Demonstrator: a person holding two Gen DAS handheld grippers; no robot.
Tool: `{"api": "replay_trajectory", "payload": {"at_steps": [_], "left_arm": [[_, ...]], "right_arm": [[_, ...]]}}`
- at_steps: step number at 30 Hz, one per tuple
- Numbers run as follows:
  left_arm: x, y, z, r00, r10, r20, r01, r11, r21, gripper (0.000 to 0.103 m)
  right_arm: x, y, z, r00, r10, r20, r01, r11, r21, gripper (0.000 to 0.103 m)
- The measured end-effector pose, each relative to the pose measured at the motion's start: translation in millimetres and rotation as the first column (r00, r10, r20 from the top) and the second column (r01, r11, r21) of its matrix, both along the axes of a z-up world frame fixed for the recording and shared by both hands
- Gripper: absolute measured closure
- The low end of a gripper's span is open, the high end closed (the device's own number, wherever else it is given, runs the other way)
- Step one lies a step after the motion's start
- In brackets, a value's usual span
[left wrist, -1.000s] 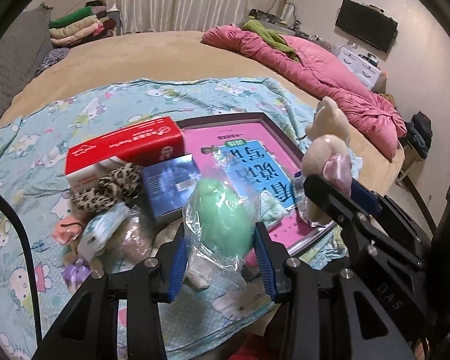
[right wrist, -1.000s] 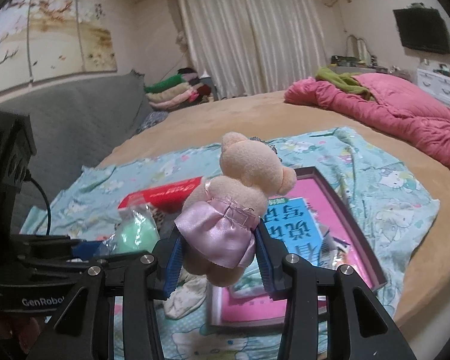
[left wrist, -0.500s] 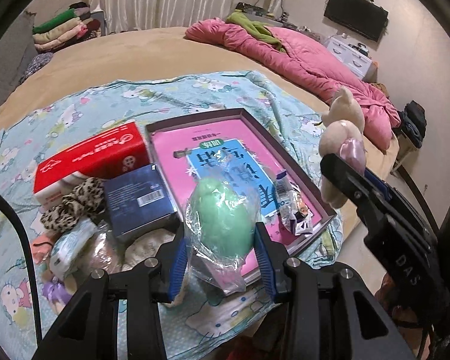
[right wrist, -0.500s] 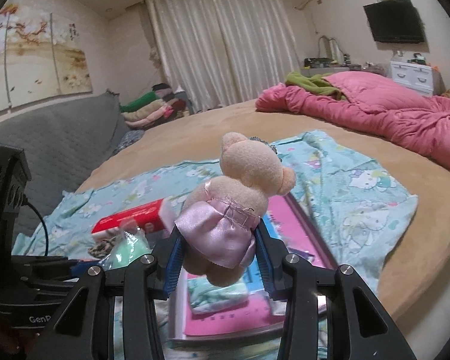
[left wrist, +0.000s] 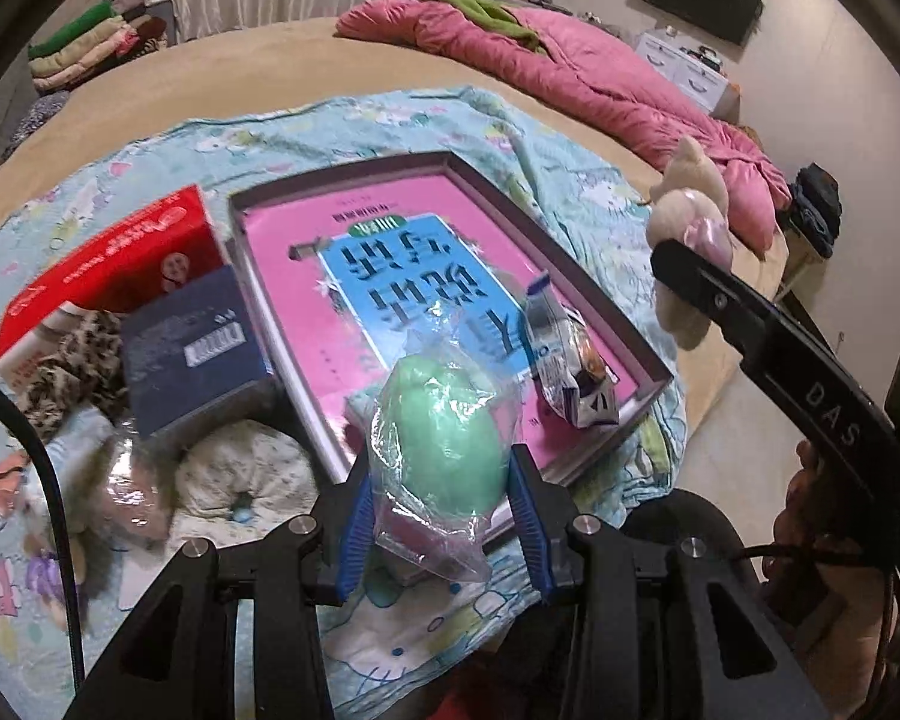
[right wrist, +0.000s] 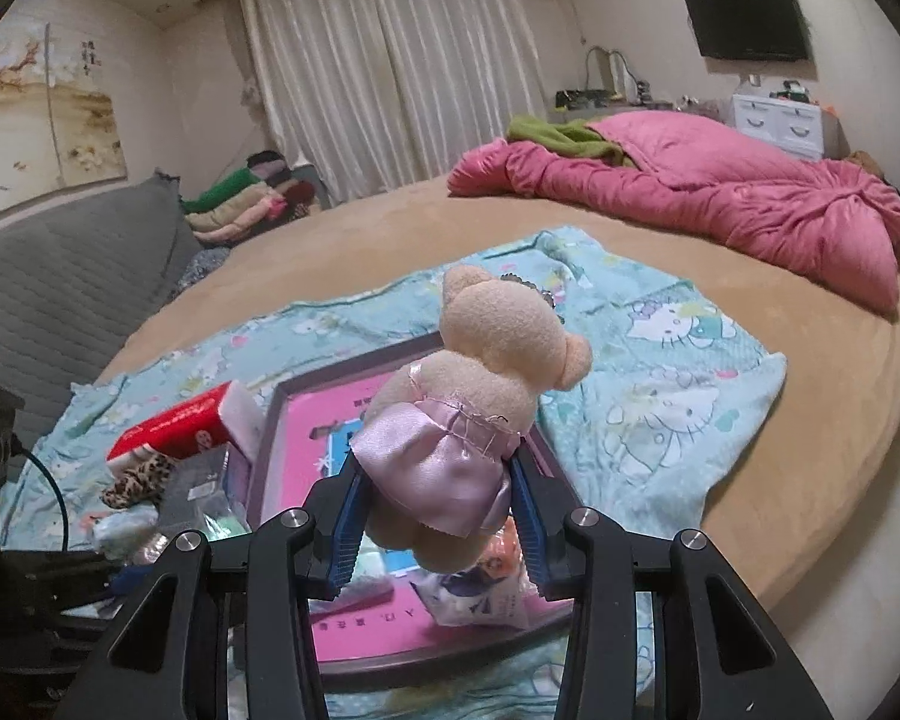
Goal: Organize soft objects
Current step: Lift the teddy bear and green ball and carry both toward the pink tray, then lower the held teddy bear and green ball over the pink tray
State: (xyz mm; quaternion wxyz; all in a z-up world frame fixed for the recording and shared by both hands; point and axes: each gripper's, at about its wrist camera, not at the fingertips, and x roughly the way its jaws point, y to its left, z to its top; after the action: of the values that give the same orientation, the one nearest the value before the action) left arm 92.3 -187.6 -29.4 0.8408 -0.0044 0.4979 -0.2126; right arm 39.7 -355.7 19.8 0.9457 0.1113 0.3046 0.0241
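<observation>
Closest to me, the left gripper (left wrist: 441,516) is closed on a green soft toy in a clear bag (left wrist: 444,444), its blue pads pressing on both sides of the plastic, and it hangs just above the near edge of the tray (left wrist: 642,354), which I take as my landmark. I think the person carries the toy there because the tray is the collecting place for soft things. The right gripper (right wrist: 438,525) is clamped on a plush bear (right wrist: 480,396) at its satin skirt, head pointing away, and it hovers over the near part of the same tray; holding the waist probably keeps the floppy body from swinging. Inside the tray lies a pink and blue book (left wrist: 402,276), and on its right side a small snack packet (left wrist: 570,360). To the left of the tray sit a dark blue box (left wrist: 192,360), a red tissue pack (left wrist: 114,264) and a leopard scrunchie (left wrist: 66,372), with a pale cushion-like thing (left wrist: 240,474) nearer. All of this rests on a cartoon cloth (right wrist: 660,420) spread over the round bed (right wrist: 390,228). Far behind the tray lies a pink quilt (right wrist: 720,198). Hard to tell: the small blurred items left of the tray, the bear's face, and what lies in the tray under the bear.
</observation>
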Motion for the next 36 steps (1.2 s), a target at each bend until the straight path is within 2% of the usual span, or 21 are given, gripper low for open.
{"api": "replay_trajectory", "payload": {"at_steps": [16,25,36], "left_arm": [[8,-27,-26,0.998,-0.052,-0.048,0.053,0.998,0.026,0.061],[11,-27,-38,0.997,-0.054,-0.053,0.057,0.997,0.043,0.061],[20,-17,-48,0.996,-0.029,-0.079,0.03,0.999,0.018,0.061]], "right_arm": [[8,-7,-13,0.999,0.0,-0.034,-0.001,1.0,-0.027,0.058],[15,14,-19,0.996,0.066,-0.056,-0.07,0.995,-0.071,0.058],[37,33,-38,0.983,0.139,-0.121,-0.144,0.989,-0.035,0.058]]}}
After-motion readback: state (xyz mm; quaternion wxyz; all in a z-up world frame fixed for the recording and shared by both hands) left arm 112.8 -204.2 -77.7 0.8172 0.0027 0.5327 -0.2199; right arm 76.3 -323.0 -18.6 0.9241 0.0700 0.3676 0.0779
